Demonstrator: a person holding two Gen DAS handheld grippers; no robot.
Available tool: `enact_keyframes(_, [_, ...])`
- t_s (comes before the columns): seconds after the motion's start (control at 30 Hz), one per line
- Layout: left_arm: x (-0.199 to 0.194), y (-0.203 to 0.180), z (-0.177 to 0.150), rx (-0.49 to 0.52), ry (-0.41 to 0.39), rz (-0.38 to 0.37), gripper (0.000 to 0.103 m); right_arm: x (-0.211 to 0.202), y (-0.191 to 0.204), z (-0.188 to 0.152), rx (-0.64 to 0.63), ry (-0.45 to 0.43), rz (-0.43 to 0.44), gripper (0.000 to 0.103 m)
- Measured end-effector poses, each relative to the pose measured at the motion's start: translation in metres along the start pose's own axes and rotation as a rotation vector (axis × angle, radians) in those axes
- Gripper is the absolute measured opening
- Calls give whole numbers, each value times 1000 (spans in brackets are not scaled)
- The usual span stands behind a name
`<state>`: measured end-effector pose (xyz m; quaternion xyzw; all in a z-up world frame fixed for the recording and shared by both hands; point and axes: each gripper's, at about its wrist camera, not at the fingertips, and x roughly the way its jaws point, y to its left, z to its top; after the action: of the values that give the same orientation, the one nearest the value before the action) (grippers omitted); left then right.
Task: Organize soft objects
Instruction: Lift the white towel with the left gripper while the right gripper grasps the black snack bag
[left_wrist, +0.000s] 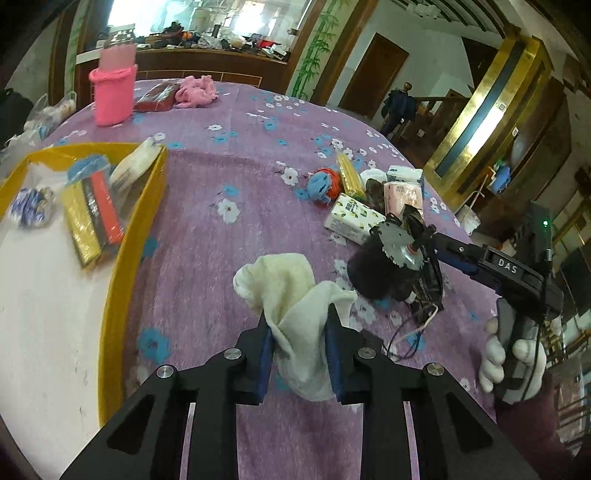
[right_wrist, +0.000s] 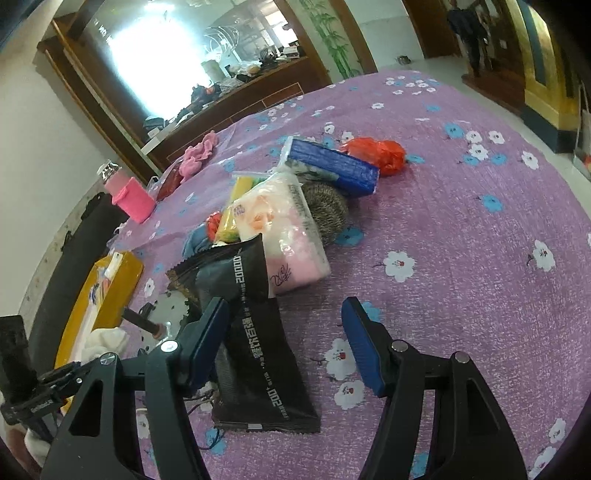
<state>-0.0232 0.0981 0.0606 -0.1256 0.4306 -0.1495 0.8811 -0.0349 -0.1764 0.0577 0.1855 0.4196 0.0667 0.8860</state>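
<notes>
The cream cloth (left_wrist: 295, 306) is already pinched between the pressed-together pads of the left gripper (left_wrist: 299, 343), hanging limp above the purple bedspread (left_wrist: 229, 258). It looks light and floppy, so a bunched fold is best grabbed. The yellow box (left_wrist: 122, 280) sits at 9 o'clock. The right gripper (right_wrist: 284, 332) is held spread over a black packet (right_wrist: 258, 350), nothing gripped, angled down.

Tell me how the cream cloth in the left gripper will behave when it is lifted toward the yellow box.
The cream cloth is probably floppy: it bunches and folds between the left gripper's pads and droops below them. It looks light for its bulk. Loose ends may drag or snag on the yellow box's rim.
</notes>
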Motion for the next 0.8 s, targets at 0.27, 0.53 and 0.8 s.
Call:
enact_keyframes(0.27, [-15,7,-13,-40,-14,-21,24,-11,-7,2,42,-56,18,63])
enact_keyframes(0.53, [-25,12,-20,-69,-20,-36,24,11,22,-7,-89,31,14,62])
enact_keyframes(0.8, [-45,14,-28,-65,-50,-26,24,31,33,-11,-140,87,-112,50])
